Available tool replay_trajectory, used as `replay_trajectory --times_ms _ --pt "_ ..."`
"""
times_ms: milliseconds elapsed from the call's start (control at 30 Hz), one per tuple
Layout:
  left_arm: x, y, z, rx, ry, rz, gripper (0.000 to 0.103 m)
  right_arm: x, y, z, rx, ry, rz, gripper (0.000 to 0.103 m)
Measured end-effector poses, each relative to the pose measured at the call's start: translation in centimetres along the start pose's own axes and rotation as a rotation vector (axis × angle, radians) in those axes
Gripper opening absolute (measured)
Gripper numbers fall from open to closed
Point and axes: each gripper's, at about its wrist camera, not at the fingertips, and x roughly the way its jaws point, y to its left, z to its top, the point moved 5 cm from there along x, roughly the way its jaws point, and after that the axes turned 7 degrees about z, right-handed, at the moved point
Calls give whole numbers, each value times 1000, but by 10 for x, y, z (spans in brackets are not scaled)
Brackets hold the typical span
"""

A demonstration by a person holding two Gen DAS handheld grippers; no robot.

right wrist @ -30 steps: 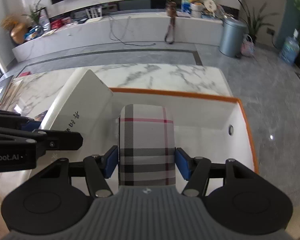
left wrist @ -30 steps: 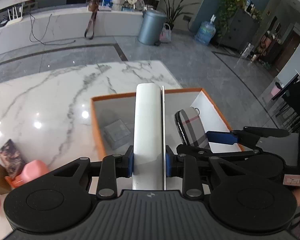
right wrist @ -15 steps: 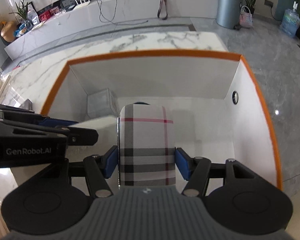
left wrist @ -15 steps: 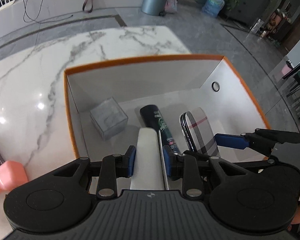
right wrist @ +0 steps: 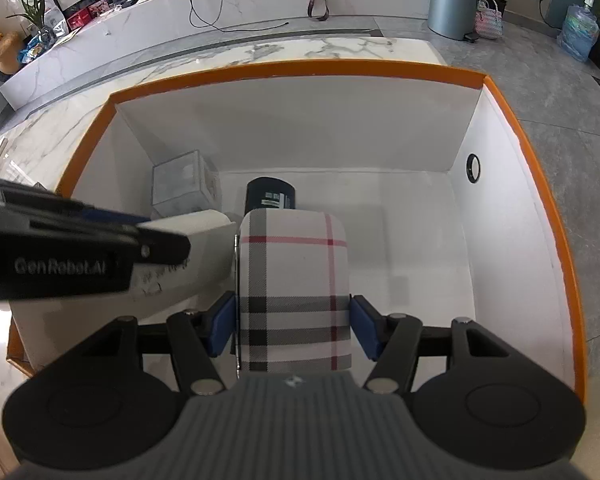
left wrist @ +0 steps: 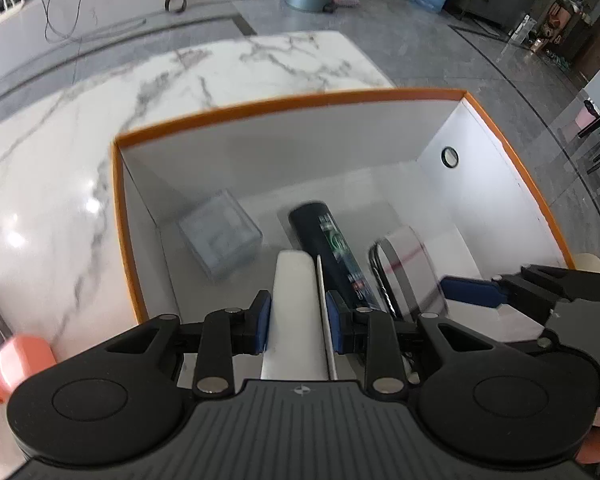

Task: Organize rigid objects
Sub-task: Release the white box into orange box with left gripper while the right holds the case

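Left gripper (left wrist: 296, 322) clenches flat white box (left wrist: 296, 280), right gripper (right wrist: 292, 330) plaid case (right wrist: 294, 292) (risk: landing askew on dark cylindrical can (right wrist: 271, 194)).

Both the left gripper (left wrist: 298, 328) and the right gripper (right wrist: 293, 330) are matte black, with blue pads, silver pivot screws, ribbed grey housings, and white "GenRobot.AI" lettering on the left one's side.

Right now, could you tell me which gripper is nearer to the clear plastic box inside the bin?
Left. The left gripper, shut on the white box, sits just beside the clear plastic box. The right gripper, holding the plaid case, is farther over, past the dark can.
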Motion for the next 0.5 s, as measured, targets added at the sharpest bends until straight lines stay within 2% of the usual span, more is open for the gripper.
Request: replay_trajectory --times_ms 100,300,400,500 --pt "0 2 -3 -14 -4 -34 33 0 0 1 -2 -5 1 61" --pt "1 3 -4 -21 14 -45 35 -2 -1 -1 1 -7 -2 61" --pt "3 9 -4 -96 55 -97 35 -2 -1 -1 0 -8 2 61" --pt "3 9 -4 -104 51 -101 35 -2 -2 -1 4 -11 3 61"
